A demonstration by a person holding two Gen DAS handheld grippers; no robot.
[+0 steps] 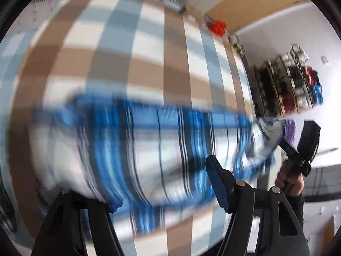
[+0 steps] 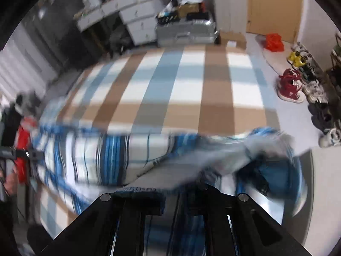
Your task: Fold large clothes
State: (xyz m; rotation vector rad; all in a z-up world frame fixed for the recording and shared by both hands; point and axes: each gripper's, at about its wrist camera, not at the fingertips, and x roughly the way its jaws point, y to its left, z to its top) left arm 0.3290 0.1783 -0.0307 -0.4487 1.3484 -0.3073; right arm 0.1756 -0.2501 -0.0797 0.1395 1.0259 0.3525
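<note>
Left wrist view: the blue, white and dark striped cloth garment (image 1: 136, 147) lies spread, much blurred, just ahead of and between the left gripper (image 1: 164, 192), on the bed cover of brown, pale-blue and white checked fabric (image 1: 149, 49). Left jaws stand well apart; the blue ribbed pad (image 1: 217, 183) on the right-hand finger is bare, nothing pressed against it, and the other fingertip sits low at the garment's near edge, contact not clear. Beyond that right-hand finger the garment's end rises off the cover, bunched, toward the right gripper (image 1: 285, 143), held in a person's hand (image 1: 289, 181). Right wrist view: the right gripper (image 2: 181, 194) has its jaws nearly together with striped cloth (image 2: 223, 155) gathered and draped directly over and ahead of the fingertips; judged clamped on a fold of it. Judgement on handling: light, soft, wholly limp fabric, sags and bunches wherever unsupported, no fragility, fairly grippy on ribbed pads; best pinched at an edge or corner, both ends taken so the span stays taut. Only the left view shows the lifted end from outside and the right hand carrying it. Only the right view shows the garment's far end beside the left gripper (image 2: 12, 153) at the left margin, and red trainers (image 2: 289, 85) on the floor.
</note>
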